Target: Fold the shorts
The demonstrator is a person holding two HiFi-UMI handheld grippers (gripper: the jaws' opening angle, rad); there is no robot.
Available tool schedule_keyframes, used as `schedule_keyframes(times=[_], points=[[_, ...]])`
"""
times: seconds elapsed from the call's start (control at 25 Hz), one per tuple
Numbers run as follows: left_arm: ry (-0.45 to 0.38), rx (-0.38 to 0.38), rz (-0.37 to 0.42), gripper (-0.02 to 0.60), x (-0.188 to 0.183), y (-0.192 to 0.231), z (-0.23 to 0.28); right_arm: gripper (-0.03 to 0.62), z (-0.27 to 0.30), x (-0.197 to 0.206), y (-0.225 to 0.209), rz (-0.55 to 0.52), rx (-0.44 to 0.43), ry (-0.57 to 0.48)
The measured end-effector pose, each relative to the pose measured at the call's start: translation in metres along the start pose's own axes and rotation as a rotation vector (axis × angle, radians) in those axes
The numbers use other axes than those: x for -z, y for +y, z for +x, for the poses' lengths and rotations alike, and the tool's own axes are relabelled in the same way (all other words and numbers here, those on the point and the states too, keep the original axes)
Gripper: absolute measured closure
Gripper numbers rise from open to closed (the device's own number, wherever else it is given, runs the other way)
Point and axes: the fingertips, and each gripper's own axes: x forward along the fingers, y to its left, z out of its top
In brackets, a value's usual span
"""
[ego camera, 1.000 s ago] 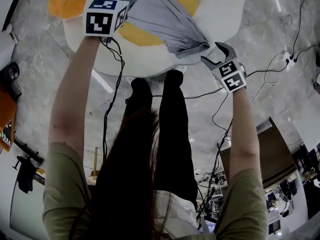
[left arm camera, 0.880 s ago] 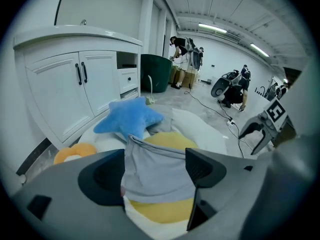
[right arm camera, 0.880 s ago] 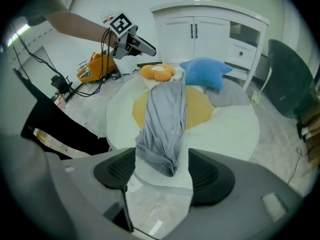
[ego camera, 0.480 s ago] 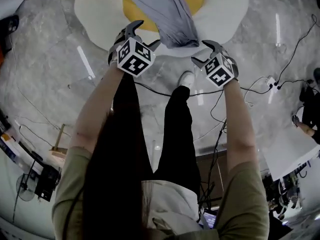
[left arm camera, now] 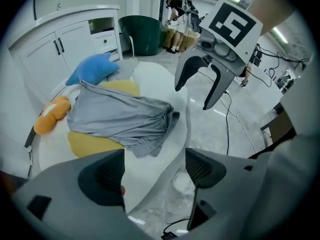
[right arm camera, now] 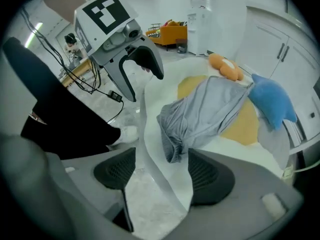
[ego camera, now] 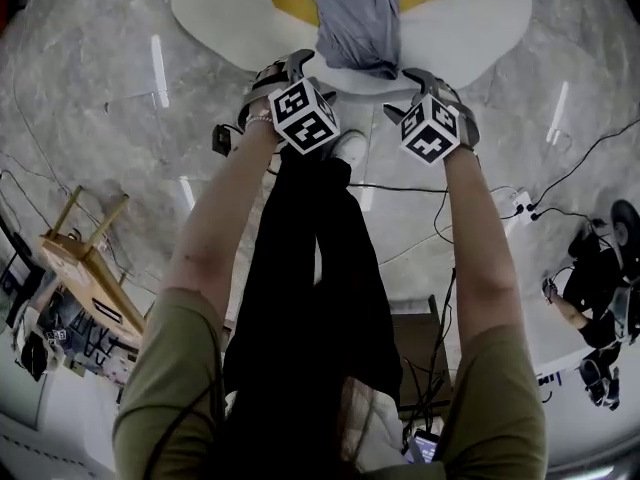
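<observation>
The grey shorts lie crumpled on a white pad with a yellow middle, one bunched end near the pad's front edge. My left gripper and right gripper hang side by side just short of that edge, both open and empty. In the left gripper view the shorts lie beyond my open jaws, and the right gripper shows at the upper right. In the right gripper view the shorts sit just past my open jaws, with the left gripper to the left.
A blue cushion and an orange soft toy lie at the pad's far side. White cabinets stand behind. Cables run over the marble floor. A wooden stool stands at the left. My white shoe is under the grippers.
My left gripper has come from far over the shorts back to the pad's near edge, beside the right gripper. The right gripper has rolled and shifted little. The shorts now lie farther up in the head view.
</observation>
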Motion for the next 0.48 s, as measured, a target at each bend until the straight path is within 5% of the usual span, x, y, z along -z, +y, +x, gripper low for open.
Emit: schedule_keyframes(times=[0.24,0.48], points=[[0.000,-0.076,0.027,0.215,0.001,-0.003,0.042,0.273,0.030,0.008,-0.008,-0.020,0.048,-0.019],[0.030,-0.111,0.048,0.215,0.008,0.011,0.090,0.273,0.072,0.016,-0.012,-0.203,0.079,0.019]])
